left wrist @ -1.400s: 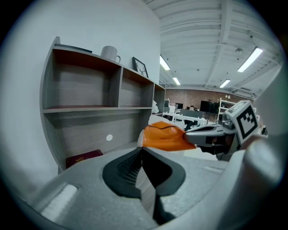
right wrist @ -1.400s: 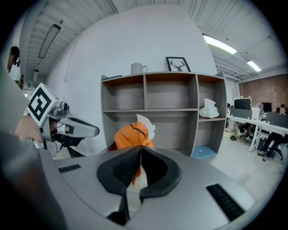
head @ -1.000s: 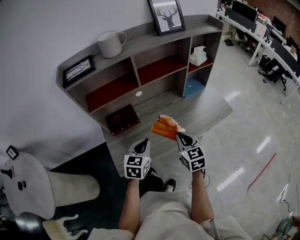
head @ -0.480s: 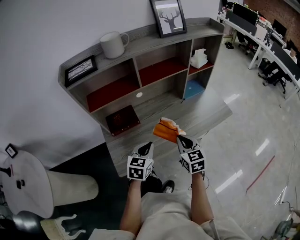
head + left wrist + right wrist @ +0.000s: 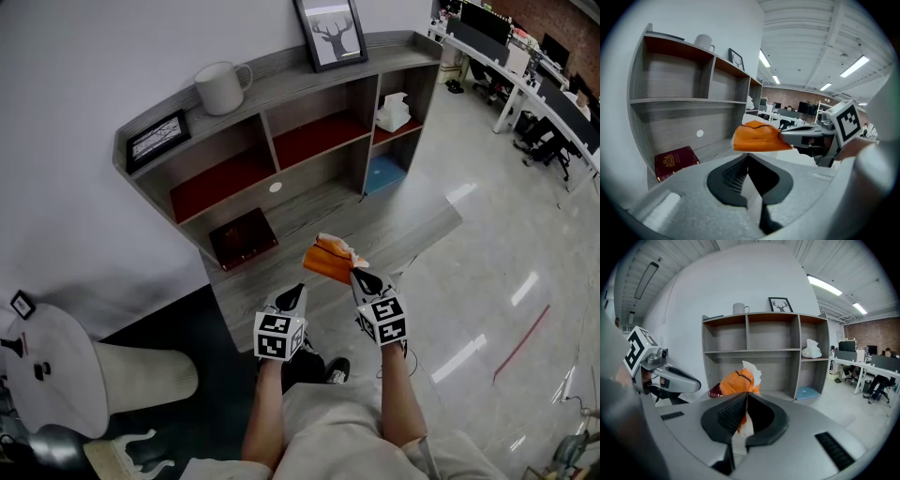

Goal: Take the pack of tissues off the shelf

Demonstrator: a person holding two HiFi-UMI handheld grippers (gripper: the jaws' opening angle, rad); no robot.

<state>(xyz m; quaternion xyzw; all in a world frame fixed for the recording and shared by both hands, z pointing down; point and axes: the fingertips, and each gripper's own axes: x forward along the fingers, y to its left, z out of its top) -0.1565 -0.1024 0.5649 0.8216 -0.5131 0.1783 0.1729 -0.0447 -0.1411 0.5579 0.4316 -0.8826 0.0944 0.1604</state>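
Observation:
The orange pack of tissues [image 5: 328, 258] hangs in the air in front of the grey shelf unit [image 5: 281, 82], with white tissue poking from its top. My right gripper [image 5: 359, 275] is shut on its near end; the pack [image 5: 737, 380] rises just past the closed jaws of the right gripper [image 5: 746, 398]. In the left gripper view the pack [image 5: 758, 138] is held out sideways by the right gripper [image 5: 787, 137]. My left gripper [image 5: 295, 289] is beside it on the left, shut and empty, its tips [image 5: 748, 155] just below the pack. It shows as the left gripper [image 5: 675, 378] in the right gripper view.
A dark red book [image 5: 244, 239] lies on the shelf's low deck. A white mug [image 5: 221, 87], a deer picture [image 5: 330, 33] and a small frame [image 5: 157, 140] stand on top. White tissues [image 5: 394, 111] and a blue item [image 5: 385, 174] fill the right compartments. A round white table [image 5: 47, 370] is at left.

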